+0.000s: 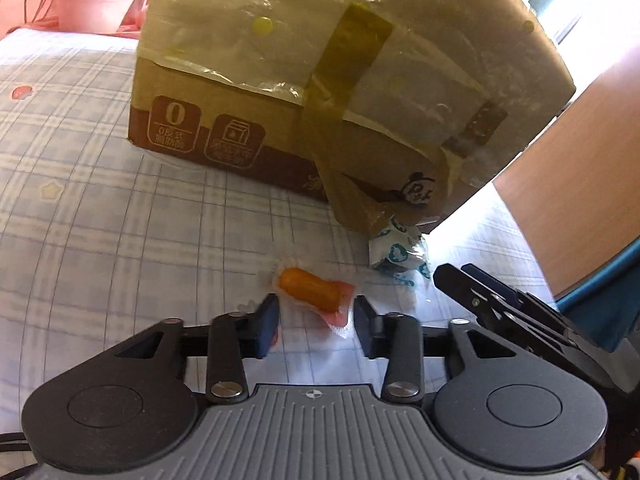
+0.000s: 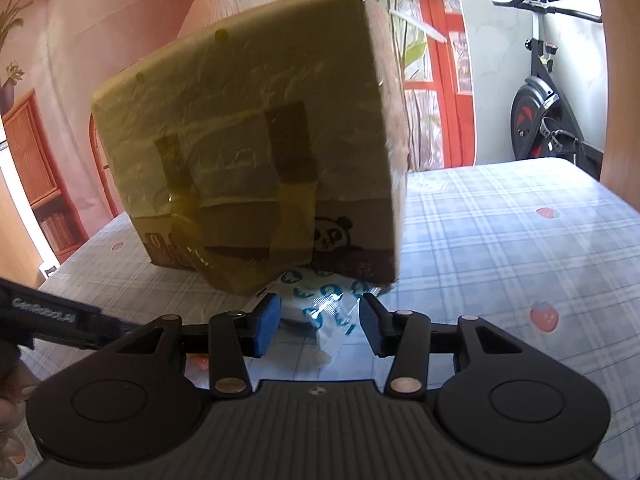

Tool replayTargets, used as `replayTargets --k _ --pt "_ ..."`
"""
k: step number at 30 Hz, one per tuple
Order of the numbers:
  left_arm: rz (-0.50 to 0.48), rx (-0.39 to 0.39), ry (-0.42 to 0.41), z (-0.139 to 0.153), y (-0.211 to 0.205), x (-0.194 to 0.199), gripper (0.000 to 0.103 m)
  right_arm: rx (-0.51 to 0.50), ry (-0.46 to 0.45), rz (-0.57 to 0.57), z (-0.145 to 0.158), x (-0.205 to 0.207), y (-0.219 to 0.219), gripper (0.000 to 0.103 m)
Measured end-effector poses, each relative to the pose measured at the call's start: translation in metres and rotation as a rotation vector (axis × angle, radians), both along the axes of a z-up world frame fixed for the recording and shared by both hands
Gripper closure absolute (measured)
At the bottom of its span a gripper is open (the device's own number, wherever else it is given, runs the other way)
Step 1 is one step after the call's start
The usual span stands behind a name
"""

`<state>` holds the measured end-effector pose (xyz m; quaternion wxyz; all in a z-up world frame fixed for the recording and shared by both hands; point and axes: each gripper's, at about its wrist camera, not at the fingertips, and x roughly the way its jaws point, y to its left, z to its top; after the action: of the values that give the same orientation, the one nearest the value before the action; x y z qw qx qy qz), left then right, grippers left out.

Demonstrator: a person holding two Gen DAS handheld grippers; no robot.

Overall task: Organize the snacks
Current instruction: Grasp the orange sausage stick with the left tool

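Left wrist view: the left hand-held gripper [image 1: 316, 322] hangs low over a desk [image 1: 100, 220] covered in a pale blue checked cloth. Its jaws stand at a narrow gap around an orange snack [image 1: 310, 290] sealed in a clear wrapper with red ends. The pads sit just beside the wrapper's edges, and it is hard to tell whether they press on it yet. Just beyond, a white snack packet with teal print [image 1: 396, 254] lies against the lower corner of a taped cardboard box [image 1: 320, 80]. The tip of the right hand-held gripper [image 1: 480, 292] enters from the right, near that packet. A potted plant [image 1: 92, 4] stands far left.

Right wrist view: the right hand-held gripper [image 2: 320, 322] is half open, its jaws either side of the white snack packet [image 2: 324, 312], which lies on the desk [image 2: 520, 240] at the foot of the cardboard box [image 2: 248, 140]. The pads do not appear to touch it. An exercise bike [image 2: 548, 112] stands behind.

The step in hand seems to be picking up both snacks at once. Next, each gripper probably needs to close firmly on its wrapper, then lift clear of the box.
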<state>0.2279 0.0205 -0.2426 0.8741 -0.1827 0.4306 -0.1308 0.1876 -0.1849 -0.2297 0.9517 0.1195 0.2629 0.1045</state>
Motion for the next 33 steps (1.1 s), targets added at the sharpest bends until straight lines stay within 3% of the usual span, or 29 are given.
replayTargets --k 4,10,12,14,16,21,28,33 --pt "0.020 0.052 -0.010 -0.006 -0.005 0.009 0.082 0.002 0.011 0.007 -0.003 0.001 0.004 0.055" --pt "0.041 0.111 -0.035 -0.004 -0.003 0.023 0.083 -0.001 0.026 0.003 -0.007 0.001 0.003 0.055" --pt "0.043 0.100 -0.043 -0.002 -0.002 0.024 0.079 -0.004 0.031 0.001 -0.008 0.002 0.003 0.055" --pt "0.029 0.072 -0.070 0.002 -0.003 0.023 0.054 -0.007 0.032 0.001 -0.008 0.003 0.002 0.055" --pt "0.006 0.080 -0.103 0.006 -0.008 0.022 0.048 -0.008 0.036 -0.001 -0.009 0.005 0.002 0.055" --pt "-0.103 0.144 -0.134 0.003 -0.027 0.023 0.048 -0.008 0.042 0.000 -0.011 0.005 0.002 0.055" --pt "-0.190 0.271 -0.172 -0.003 -0.035 0.026 0.048 -0.009 0.049 -0.005 -0.012 0.005 0.000 0.055" --pt "-0.245 0.315 -0.189 -0.008 -0.037 0.034 0.048 -0.013 0.052 0.000 -0.012 0.006 -0.001 0.055"
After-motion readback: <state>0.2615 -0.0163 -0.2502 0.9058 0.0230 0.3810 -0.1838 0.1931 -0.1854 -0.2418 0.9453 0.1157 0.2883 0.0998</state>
